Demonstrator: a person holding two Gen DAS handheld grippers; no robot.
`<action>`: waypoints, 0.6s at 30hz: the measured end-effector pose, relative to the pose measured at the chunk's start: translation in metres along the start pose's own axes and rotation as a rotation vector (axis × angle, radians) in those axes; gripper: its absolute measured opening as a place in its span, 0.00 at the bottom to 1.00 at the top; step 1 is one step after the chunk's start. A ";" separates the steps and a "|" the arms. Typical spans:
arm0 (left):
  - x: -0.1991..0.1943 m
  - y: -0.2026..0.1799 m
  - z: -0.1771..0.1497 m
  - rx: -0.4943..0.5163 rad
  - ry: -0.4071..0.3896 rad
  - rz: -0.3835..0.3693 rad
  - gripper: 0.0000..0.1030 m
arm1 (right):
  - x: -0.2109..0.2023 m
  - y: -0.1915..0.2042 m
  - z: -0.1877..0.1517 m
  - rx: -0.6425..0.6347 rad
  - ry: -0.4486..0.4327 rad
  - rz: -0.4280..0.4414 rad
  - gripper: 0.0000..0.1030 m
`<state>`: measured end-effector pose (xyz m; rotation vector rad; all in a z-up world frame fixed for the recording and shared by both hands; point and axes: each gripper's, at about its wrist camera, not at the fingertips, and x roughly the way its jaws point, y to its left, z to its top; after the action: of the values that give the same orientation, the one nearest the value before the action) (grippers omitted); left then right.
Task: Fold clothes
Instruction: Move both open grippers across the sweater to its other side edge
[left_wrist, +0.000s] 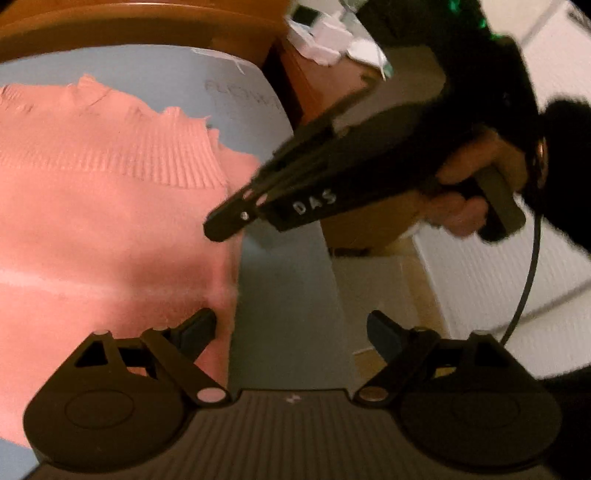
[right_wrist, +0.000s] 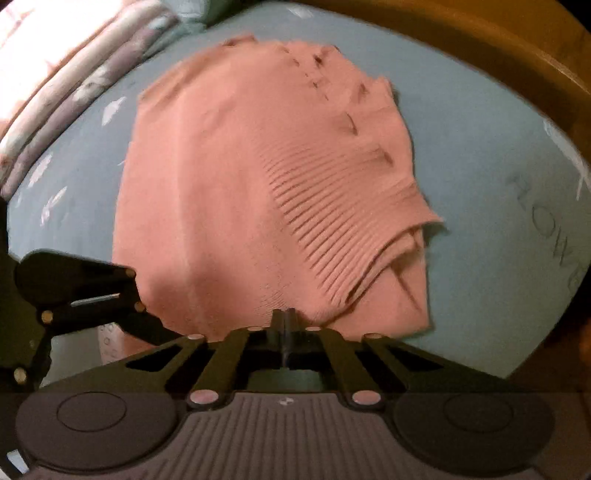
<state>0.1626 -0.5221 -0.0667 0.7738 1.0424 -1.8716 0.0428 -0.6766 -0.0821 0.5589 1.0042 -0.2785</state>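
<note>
A pink knitted sweater (left_wrist: 110, 206) lies folded on the blue-grey bed sheet (left_wrist: 288, 288), its ribbed hem turned over on top (right_wrist: 332, 221). My left gripper (left_wrist: 291, 332) is open wide above the sweater's right edge, with one finger over the knit and the other over bare sheet. A hand (left_wrist: 469, 192) holds my right gripper (left_wrist: 221, 225), which is shut and hovers at that same edge. In the right wrist view its closed fingertips (right_wrist: 284, 319) sit at the sweater's near edge (right_wrist: 240, 184); I see no cloth pinched between them.
A wooden bed frame (right_wrist: 480, 33) curves round the mattress. Folded patterned bedding (right_wrist: 74, 74) is stacked at the far left. Beside the bed stands brown furniture with white items (left_wrist: 325, 40) on it. A black cable (left_wrist: 528, 280) hangs from the right gripper. The left gripper's housing (right_wrist: 74, 288) shows low left.
</note>
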 end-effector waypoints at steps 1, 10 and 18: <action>-0.003 0.000 0.001 0.006 0.005 -0.001 0.89 | -0.001 -0.002 0.000 0.015 0.000 0.007 0.00; -0.009 -0.016 -0.006 0.020 0.046 0.012 0.89 | -0.026 0.020 -0.005 -0.015 -0.013 0.129 0.08; -0.001 -0.019 -0.006 -0.009 0.066 0.019 0.89 | -0.024 0.015 -0.004 -0.014 -0.010 0.036 0.09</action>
<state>0.1473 -0.5108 -0.0625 0.8428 1.0802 -1.8351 0.0346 -0.6631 -0.0590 0.5622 0.9848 -0.2417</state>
